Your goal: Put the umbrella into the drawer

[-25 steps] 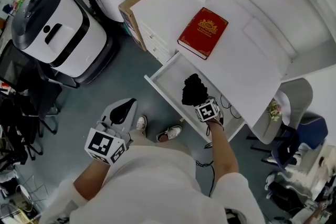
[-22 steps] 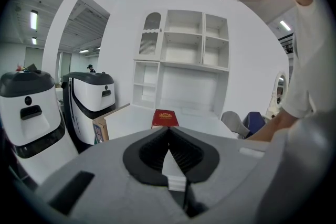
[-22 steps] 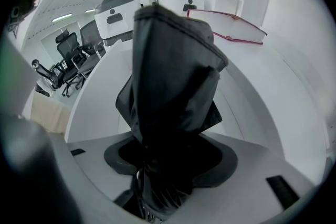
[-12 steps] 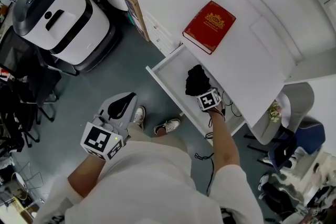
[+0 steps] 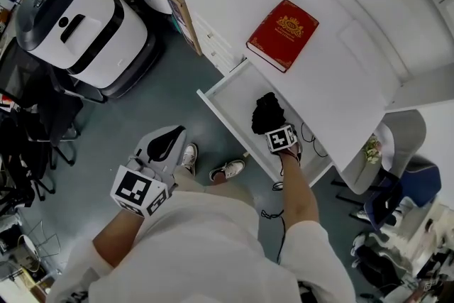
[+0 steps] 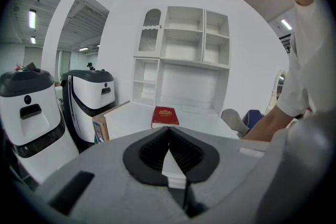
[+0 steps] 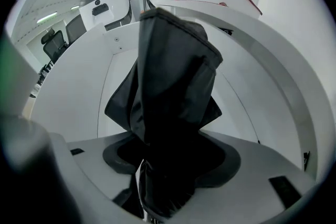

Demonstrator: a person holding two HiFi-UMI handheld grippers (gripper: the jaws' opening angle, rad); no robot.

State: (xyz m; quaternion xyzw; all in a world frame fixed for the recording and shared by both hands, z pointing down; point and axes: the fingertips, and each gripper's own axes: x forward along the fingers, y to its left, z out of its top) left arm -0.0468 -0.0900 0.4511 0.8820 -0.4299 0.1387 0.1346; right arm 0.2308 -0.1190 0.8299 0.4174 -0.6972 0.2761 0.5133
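right claw (image 5: 272, 126) is opening around the umbrella (image 5: 267, 110) low in the drawer (image 5: 227, 99), so let it settle flat before pulling out; left claw (image 5: 167, 144) closed, empty

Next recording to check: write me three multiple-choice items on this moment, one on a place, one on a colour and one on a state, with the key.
1. Where does the red book lie?
A. on the floor
B. on the white desk top
C. on a chair seat

2. What colour is the folded umbrella?
A. black
B. red
C. white

3. How does the drawer stand?
A. pushed fully shut
B. taken out and set on the floor
C. pulled open

Key:
1 B: the red book lies flat on the desk top, behind the drawer.
2 A: the umbrella shows as dark black fabric in both the head view and the right gripper view.
3 C: the drawer juts out from the desk with its pale inside showing.
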